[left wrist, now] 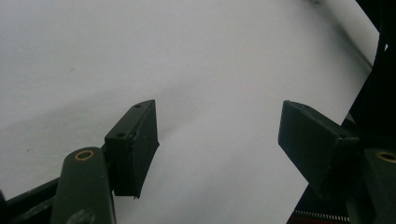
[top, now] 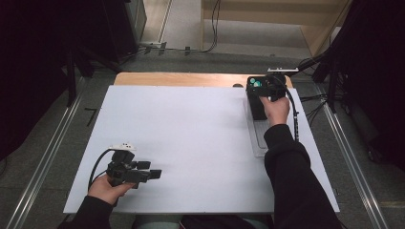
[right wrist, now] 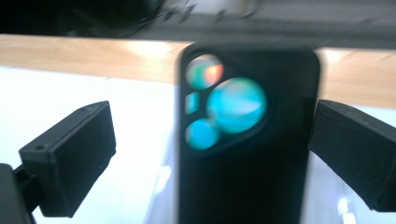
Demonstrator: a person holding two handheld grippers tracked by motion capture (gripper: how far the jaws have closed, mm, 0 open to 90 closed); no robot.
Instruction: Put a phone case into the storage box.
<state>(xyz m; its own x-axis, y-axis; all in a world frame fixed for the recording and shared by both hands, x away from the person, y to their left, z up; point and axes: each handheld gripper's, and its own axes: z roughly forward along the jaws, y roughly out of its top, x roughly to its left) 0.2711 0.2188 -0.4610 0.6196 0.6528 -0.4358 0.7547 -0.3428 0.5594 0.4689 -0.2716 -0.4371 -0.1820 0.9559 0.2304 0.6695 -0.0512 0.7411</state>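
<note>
Right gripper (right wrist: 212, 154) at the table's (top: 191, 143) far right corner, jaws spread wide either side of a black phone case (right wrist: 247, 140) and not pinching it, case upright at the far end of a clear tray (top: 258, 143); left gripper (left wrist: 217, 140) spread, over bare white tabletop.

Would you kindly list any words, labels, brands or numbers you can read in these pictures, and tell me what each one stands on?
No readable text anywhere.
Black phone case: no brand or lettering to be made out; it is blurred in the right gripper view, with teal and orange showing through the camera cut-out.
White tabletop: no marks.
Clear tray under the case: no label visible.
Tongs of the left gripper and right gripper: plain black, unmarked.
</note>
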